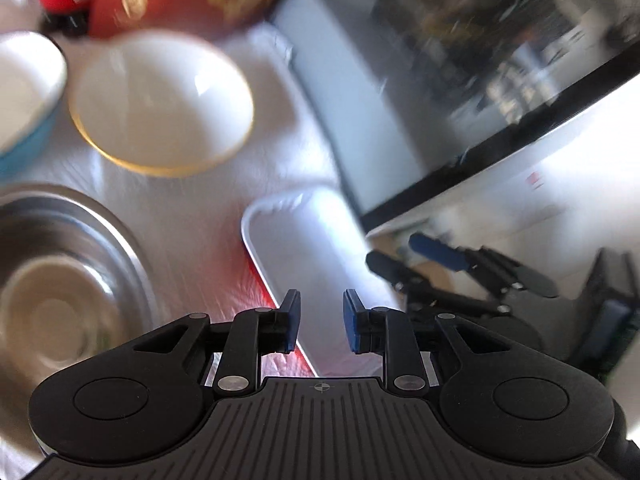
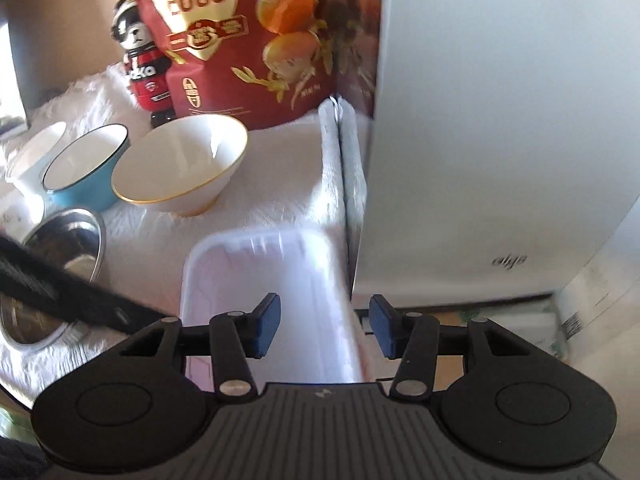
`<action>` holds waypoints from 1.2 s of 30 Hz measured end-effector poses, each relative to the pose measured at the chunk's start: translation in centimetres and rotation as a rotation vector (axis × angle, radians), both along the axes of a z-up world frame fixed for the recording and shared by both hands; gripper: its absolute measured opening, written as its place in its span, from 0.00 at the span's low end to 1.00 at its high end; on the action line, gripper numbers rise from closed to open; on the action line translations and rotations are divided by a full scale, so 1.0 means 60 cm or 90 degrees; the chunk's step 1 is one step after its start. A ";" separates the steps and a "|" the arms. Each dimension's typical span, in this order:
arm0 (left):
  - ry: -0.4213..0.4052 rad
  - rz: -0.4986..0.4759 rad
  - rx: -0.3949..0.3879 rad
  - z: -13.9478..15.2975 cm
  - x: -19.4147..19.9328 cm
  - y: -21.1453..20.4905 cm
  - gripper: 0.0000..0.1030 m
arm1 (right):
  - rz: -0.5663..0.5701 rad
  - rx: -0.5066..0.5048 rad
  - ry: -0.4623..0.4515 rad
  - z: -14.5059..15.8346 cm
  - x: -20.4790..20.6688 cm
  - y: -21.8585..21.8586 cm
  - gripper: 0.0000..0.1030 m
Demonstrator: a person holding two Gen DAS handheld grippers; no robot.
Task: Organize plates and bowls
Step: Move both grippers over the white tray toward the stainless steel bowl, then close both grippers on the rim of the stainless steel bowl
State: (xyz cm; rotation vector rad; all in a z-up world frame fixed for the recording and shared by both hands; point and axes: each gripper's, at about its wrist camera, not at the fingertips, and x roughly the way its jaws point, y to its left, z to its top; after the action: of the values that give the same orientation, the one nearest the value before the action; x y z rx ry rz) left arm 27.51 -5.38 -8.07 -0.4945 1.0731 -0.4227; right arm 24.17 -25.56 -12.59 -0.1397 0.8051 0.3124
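Observation:
A white rectangular tray point(image 1: 304, 248) lies on the white cloth; it also shows in the right wrist view point(image 2: 256, 280). My left gripper point(image 1: 321, 325) is open and empty over the tray's near end. My right gripper point(image 2: 323, 327) is open and empty above the tray's right rim; it also appears in the left wrist view point(image 1: 416, 258). A white bowl with a gold rim point(image 1: 160, 100) point(image 2: 180, 160), a blue bowl point(image 1: 24, 92) point(image 2: 86, 168) and a steel bowl point(image 1: 60, 280) point(image 2: 60, 264) stand to the left. A white dish point(image 2: 30, 156) sits behind the blue bowl.
A red quail-eggs bag point(image 2: 240, 40) and a bear figurine point(image 2: 144, 60) stand at the back. A large white appliance point(image 2: 500, 140) with a dark glossy face point(image 1: 480, 80) rises right of the tray. The cloth's right edge point(image 2: 336, 184) runs beside it.

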 end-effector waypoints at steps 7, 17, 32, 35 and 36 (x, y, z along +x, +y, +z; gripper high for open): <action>-0.108 0.263 0.100 0.052 -0.125 0.153 0.24 | 0.108 0.086 -0.045 0.072 -0.012 0.069 0.65; 0.014 0.379 0.160 -0.020 -0.170 0.250 0.24 | 0.194 0.091 0.056 0.013 0.048 0.241 0.68; 0.076 0.300 0.075 -0.107 -0.134 0.278 0.26 | 0.158 0.109 0.182 -0.063 0.053 0.313 0.64; 0.085 0.278 0.073 -0.108 -0.134 0.275 0.26 | 0.139 0.136 0.205 -0.066 0.048 0.301 0.63; 0.090 0.267 0.076 -0.106 -0.137 0.272 0.26 | 0.133 0.145 0.219 -0.068 0.046 0.298 0.63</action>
State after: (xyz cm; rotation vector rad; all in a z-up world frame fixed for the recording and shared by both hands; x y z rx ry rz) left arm 19.30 10.96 -14.44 -0.6323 1.0895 0.0473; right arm 26.91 -7.69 -16.68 0.0465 1.0904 0.6352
